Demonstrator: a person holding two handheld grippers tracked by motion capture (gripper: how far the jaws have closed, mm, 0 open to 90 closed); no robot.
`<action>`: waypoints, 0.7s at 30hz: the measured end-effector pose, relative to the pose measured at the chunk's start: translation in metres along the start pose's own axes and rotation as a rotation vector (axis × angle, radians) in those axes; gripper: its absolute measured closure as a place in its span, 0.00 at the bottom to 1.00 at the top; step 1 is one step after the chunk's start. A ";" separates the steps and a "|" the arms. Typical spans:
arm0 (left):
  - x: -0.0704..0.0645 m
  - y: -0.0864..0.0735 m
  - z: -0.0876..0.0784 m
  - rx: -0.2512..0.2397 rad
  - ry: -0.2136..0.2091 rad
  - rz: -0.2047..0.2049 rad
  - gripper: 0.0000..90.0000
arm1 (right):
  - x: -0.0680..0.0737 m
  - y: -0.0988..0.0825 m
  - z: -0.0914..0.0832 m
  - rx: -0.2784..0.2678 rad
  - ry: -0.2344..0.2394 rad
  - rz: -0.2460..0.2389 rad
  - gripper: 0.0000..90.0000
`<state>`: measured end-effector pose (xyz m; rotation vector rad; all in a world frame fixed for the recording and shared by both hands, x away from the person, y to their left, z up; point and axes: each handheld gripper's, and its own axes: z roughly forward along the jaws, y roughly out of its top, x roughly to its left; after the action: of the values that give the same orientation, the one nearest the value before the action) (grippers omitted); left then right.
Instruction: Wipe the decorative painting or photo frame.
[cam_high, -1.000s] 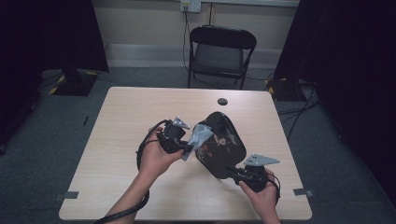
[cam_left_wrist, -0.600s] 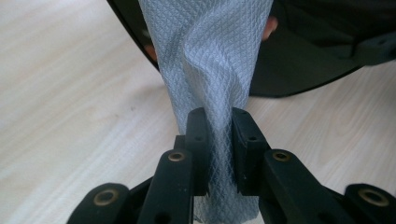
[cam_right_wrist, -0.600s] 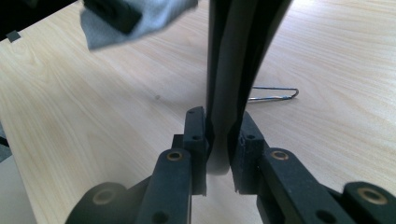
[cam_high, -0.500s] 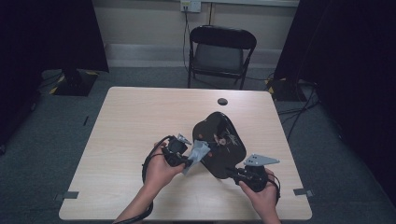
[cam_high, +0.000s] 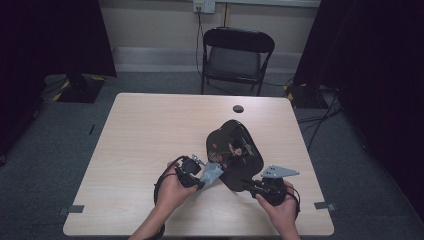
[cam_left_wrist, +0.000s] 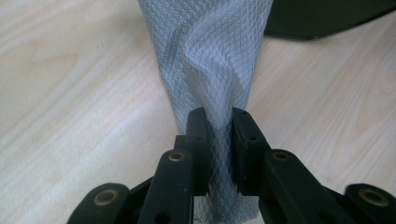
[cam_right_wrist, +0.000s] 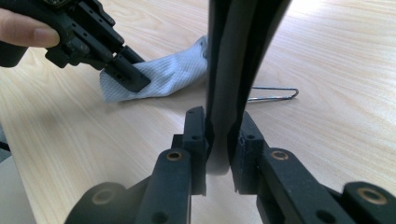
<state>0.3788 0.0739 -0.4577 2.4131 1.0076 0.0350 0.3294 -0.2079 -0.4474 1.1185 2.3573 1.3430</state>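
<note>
Tongs (cam_right_wrist: 218, 121) clamp a black tray (cam_right_wrist: 238, 56); wire stand (cam_right_wrist: 273, 95) behind.

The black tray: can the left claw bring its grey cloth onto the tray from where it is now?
Probably yes. The left claw grips the grey cloth right beside the black tray, which the right claw holds tilted; nothing lies between.

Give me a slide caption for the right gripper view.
Right gripper clamps the black tray on edge while the left gripper holds a grey cloth beside it.
</note>
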 end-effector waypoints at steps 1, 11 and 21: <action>0.001 -0.003 0.000 -0.003 -0.004 0.007 0.88 | 0.000 0.000 0.000 -0.001 0.000 0.001 0.87; 0.009 0.002 -0.036 -0.063 0.009 -0.010 0.88 | 0.000 0.000 0.000 -0.002 0.000 0.002 0.87; 0.009 0.040 -0.104 -0.198 0.042 0.000 0.88 | 0.000 0.000 0.000 -0.003 0.000 0.005 0.87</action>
<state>0.3892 0.1039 -0.3500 2.2403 0.9752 0.1783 0.3293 -0.2078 -0.4476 1.1244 2.3534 1.3468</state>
